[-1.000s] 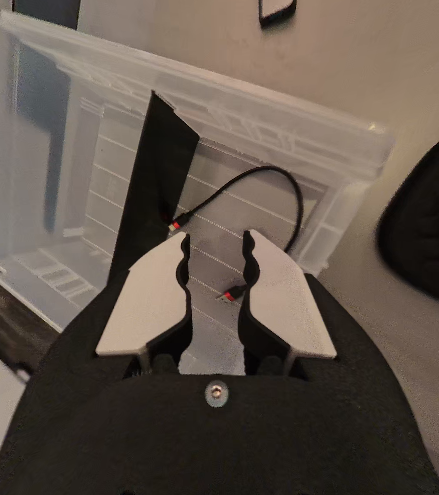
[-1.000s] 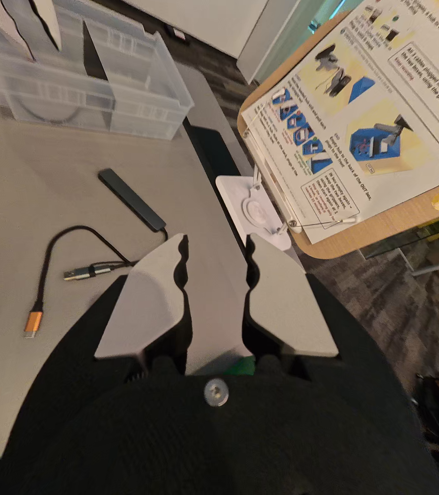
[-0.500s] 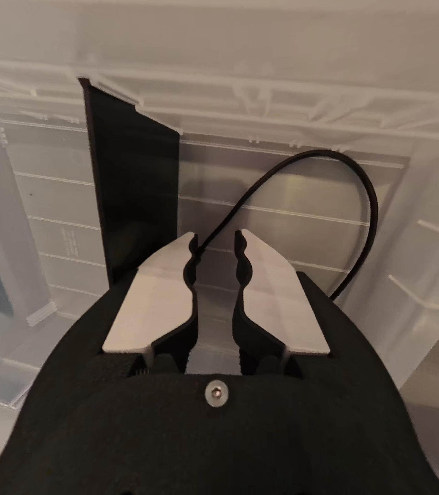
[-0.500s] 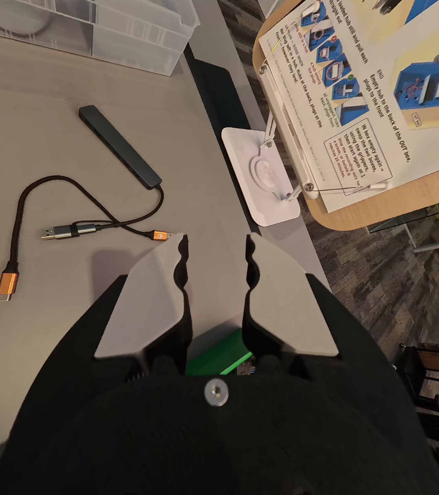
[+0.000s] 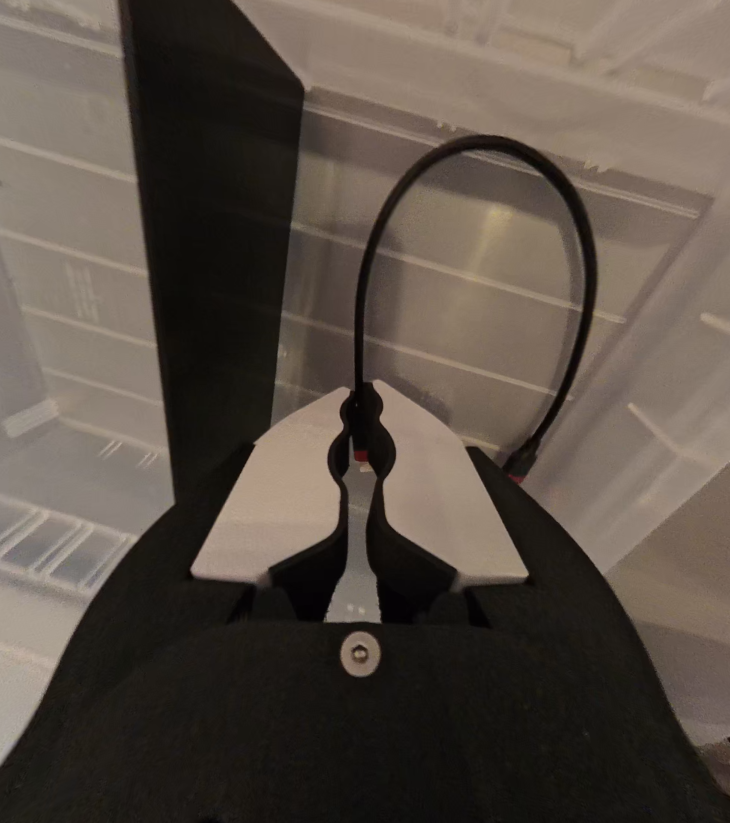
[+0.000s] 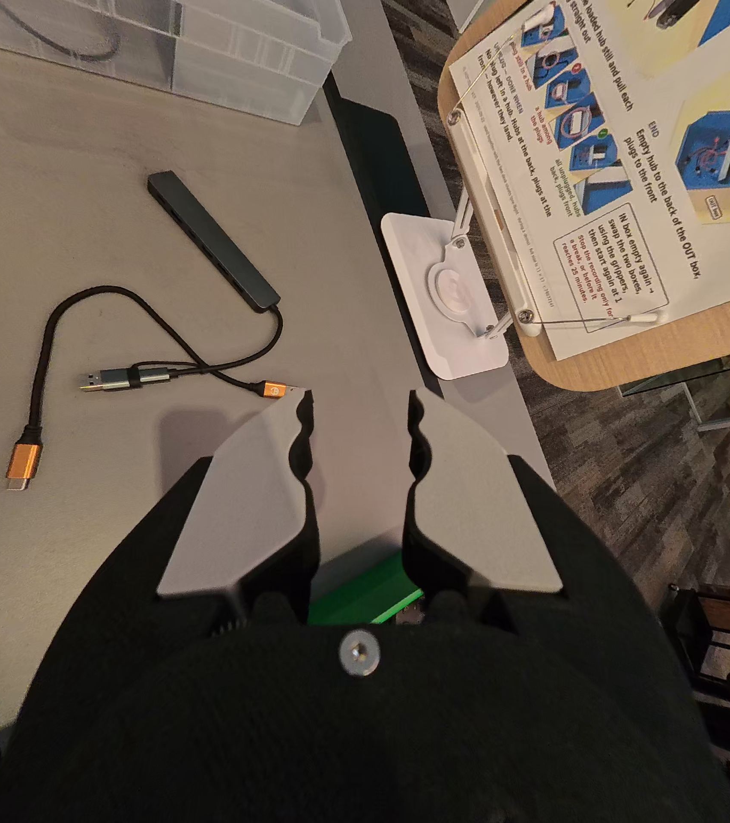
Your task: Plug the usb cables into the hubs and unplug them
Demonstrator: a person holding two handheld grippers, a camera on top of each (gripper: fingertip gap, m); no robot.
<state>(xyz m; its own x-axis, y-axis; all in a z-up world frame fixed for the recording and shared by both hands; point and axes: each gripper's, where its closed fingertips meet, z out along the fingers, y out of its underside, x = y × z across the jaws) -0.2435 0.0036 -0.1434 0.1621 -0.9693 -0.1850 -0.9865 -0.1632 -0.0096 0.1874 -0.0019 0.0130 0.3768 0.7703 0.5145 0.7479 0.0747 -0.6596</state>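
My left gripper (image 5: 362, 392) is inside a clear plastic bin (image 5: 465, 116) and is shut on one plug of a short black cable with red-tipped plugs (image 5: 577, 249). The cable loops up and over to its other plug at the right. My right gripper (image 6: 359, 396) is open and empty above the grey table (image 6: 87, 133). A dark slim USB hub (image 6: 212, 240) lies on the table ahead of it, its own lead ending in a grey plug (image 6: 118, 378). A black braided cable with orange plugs (image 6: 42, 356) lies across that lead; one orange plug (image 6: 274, 389) is just left of my left fingertip.
A black divider panel (image 5: 212, 222) stands in the bin left of the looped cable. The clear bin (image 6: 203, 49) also shows at the table's far edge. A white stand (image 6: 443, 294) holding an instruction sheet on a wooden board (image 6: 621, 178) sits right, past the table edge. Across from one pair of fingers to the other is roughly 45 cm. The dark slim USB hub (image 6: 212, 240) is about equally far from each gripper, around 25 cm.
My left gripper moved deeper into the bin and closed on the cable's plug. My right gripper drew closer to the hub and orange-plug cable and stayed open.
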